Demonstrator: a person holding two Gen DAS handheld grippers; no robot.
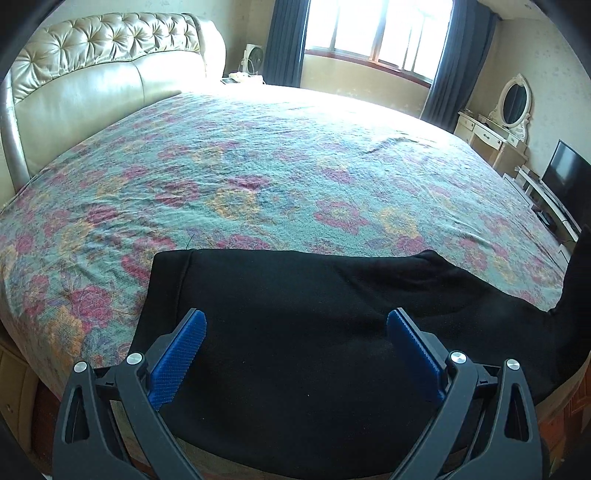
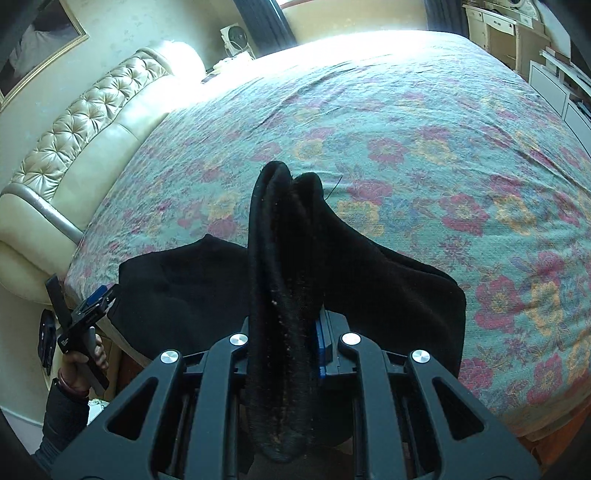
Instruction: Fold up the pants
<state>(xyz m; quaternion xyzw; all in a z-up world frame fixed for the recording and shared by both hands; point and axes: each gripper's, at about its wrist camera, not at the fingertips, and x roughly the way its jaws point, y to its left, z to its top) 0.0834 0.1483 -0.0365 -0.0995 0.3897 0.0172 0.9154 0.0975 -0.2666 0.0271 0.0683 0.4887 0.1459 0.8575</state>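
Note:
Black pants (image 1: pixel 295 314) lie along the near edge of the floral bedspread (image 1: pixel 258 177). My left gripper (image 1: pixel 295 328) is open, its blue pads (image 1: pixel 184 354) spread wide just above the pants, holding nothing. In the right wrist view my right gripper (image 2: pixel 291 325) is shut on a bunched fold of the pants (image 2: pixel 284 251), which stands up between the fingers; the rest of the pants (image 2: pixel 184 288) drapes on the bed (image 2: pixel 443 166) below. The left gripper (image 2: pixel 94 302) shows at the left, in a hand at the bed's edge.
A padded cream headboard (image 1: pixel 92 85) bounds the bed on the left. A window with dark curtains (image 1: pixel 376 33) is behind the bed. A dresser with mirror (image 1: pixel 506 118) and a TV (image 1: pixel 569 177) stand at the right.

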